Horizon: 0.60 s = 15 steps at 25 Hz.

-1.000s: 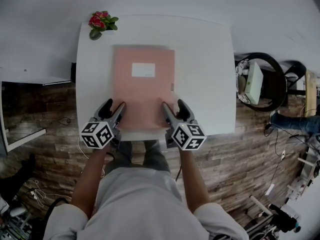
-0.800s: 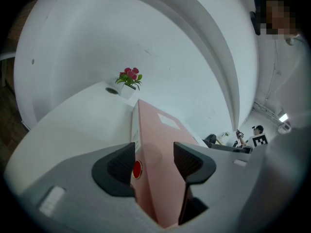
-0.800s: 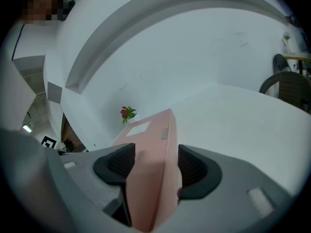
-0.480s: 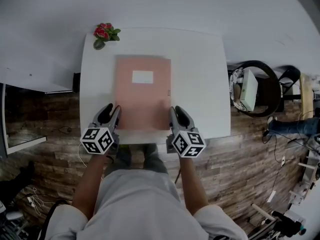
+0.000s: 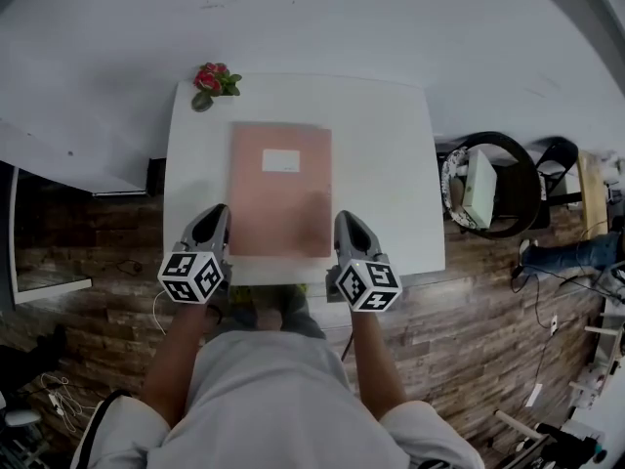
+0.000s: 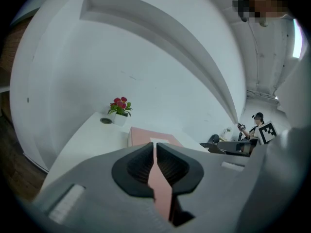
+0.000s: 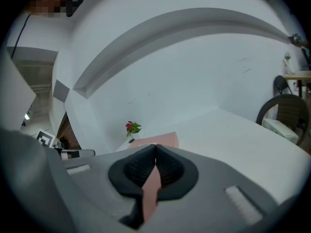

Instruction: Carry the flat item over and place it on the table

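Two grippers hover side by side and neither has hold of anything: the left gripper is closing, its ribbed pads all but met with only a thin slit left, while the right gripper has its jaws fully together. A sliver of pink shows in each slit, but I take that for the surface beyond the tips and not a clamped edge, since the pink folder lies flat just ahead of both tools, label up, its near corners flanked by the two tips in the head view. That spacing suits a wide, limp sheet: one tool toward each near corner would keep it from sagging or swinging. Under the folder and spreading out past either gripper is the white table, so the item is, by my reading, already down where the task wants it, square to the near rim. Farthest ahead of the left gripper, at the far corner, a small pot of red flowers stands well apart from the folder, clear of the spot where it lies
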### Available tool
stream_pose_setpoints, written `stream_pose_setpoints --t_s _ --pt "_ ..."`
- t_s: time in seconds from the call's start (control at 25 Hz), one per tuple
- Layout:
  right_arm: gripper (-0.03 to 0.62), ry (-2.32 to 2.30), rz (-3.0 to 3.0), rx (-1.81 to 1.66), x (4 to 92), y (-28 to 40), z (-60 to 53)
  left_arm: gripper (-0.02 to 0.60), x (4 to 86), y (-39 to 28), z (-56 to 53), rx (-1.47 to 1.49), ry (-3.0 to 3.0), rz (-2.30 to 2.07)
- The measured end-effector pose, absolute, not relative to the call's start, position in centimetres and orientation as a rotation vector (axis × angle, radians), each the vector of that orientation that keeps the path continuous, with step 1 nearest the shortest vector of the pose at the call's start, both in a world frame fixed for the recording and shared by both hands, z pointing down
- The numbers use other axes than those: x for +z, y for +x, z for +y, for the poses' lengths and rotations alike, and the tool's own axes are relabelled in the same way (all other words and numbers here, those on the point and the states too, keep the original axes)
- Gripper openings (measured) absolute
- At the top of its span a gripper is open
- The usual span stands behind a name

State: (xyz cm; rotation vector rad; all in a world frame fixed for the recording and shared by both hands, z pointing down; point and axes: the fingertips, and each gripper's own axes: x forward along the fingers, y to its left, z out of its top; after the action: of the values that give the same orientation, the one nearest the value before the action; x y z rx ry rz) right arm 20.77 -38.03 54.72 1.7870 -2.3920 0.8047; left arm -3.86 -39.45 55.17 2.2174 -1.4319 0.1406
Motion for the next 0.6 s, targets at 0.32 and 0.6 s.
stream_pose_setpoints --t_s 0.32,0.6 --pt "0.003 1.832 -2.480 0.715 50.2 20.7 -38.2 0.006 51.2 -4.3 -39.6 0.096 2.299 -1.476" --pt "0.003 1.854 -2.474 0.571 47.0 21.5 -38.5 0.006 47.6 -4.7 -40.7 0.074 2.385 -1.510"
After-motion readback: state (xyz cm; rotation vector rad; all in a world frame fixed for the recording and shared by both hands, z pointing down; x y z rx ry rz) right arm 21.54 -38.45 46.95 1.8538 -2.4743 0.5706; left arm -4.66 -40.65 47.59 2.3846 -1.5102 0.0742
